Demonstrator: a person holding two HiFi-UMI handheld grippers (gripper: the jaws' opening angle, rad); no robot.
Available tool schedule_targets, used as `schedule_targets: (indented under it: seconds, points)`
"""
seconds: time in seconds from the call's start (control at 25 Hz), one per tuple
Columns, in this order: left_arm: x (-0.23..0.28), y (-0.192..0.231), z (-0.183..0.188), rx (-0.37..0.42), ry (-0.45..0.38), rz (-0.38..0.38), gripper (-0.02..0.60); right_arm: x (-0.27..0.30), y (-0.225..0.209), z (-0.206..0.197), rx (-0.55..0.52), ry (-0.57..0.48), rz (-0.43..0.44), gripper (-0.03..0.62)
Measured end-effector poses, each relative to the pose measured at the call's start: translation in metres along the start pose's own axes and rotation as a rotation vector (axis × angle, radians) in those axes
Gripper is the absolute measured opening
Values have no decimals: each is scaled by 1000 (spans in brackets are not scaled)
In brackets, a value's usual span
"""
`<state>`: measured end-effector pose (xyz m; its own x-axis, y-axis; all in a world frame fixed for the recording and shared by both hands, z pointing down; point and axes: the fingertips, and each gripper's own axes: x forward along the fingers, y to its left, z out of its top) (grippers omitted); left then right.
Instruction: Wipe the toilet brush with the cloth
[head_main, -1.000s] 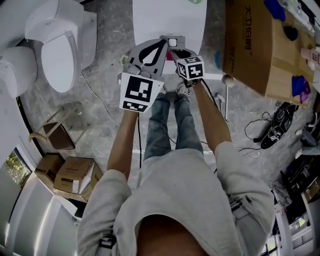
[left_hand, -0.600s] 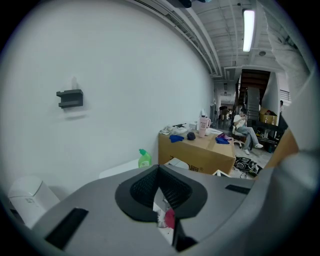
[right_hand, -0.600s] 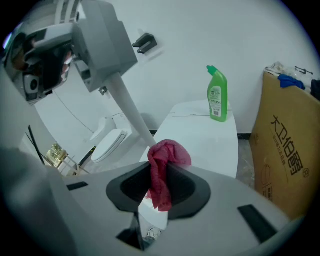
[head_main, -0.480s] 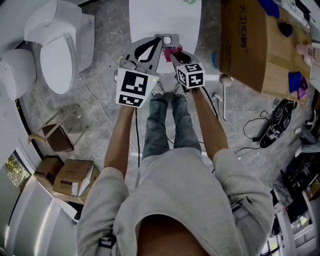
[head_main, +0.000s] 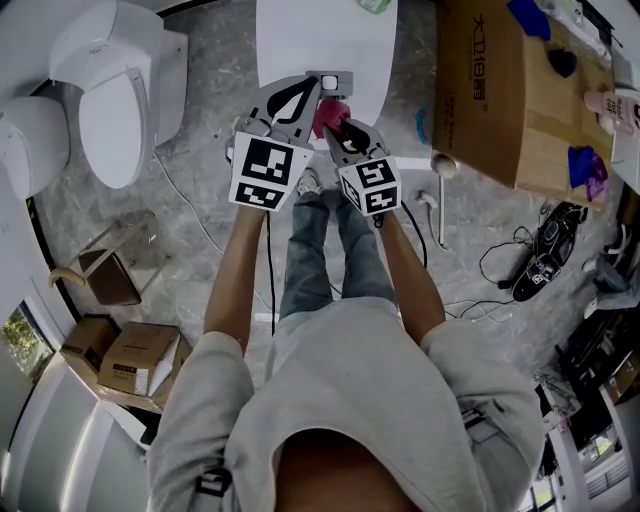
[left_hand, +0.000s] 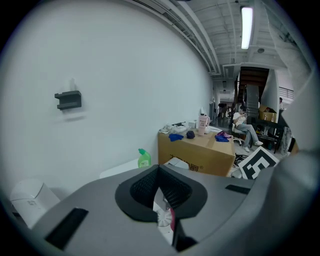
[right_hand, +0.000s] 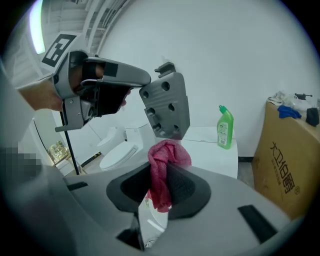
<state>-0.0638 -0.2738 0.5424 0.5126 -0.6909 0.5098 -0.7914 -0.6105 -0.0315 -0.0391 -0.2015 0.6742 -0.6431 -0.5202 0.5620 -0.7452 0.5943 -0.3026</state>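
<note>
My left gripper (head_main: 322, 82) (left_hand: 159, 192) is held over the floor in front of the white table, its jaws shut on the thin white handle of the toilet brush. The brush's pale bristly head (left_hand: 161, 218) shows just below the jaws, and again low in the right gripper view (right_hand: 149, 221). In the head view the grippers hide the brush. My right gripper (head_main: 335, 125) (right_hand: 162, 172) is shut on a pink cloth (head_main: 328, 110) (right_hand: 167, 155), which bunches up above its pads. The cloth (left_hand: 172, 220) lies right beside the brush, close under the left gripper's tip.
A white toilet (head_main: 115, 90) stands at the left. Ahead is the white table (head_main: 330, 35), with a green bottle (right_hand: 225, 127) on it. A big cardboard box (head_main: 490, 90) is at the right, cables and gear (head_main: 540, 260) lie on the floor, and small cartons (head_main: 140, 350) sit at lower left.
The right gripper has swung left and drawn back, bringing the pink cloth up against the left gripper's tip. Both hands have drifted slightly left.
</note>
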Motion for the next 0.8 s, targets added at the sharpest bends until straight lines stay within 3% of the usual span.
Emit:
schedule_targets:
  seconds: [0.4,0.8]
  points:
    - [1,-1,1,-6,-7,16,18,22,-4,12,-75,19,15,100]
    - [0,2,1,-18,-16,11,18,56,-21,-31,-33,147,30,100]
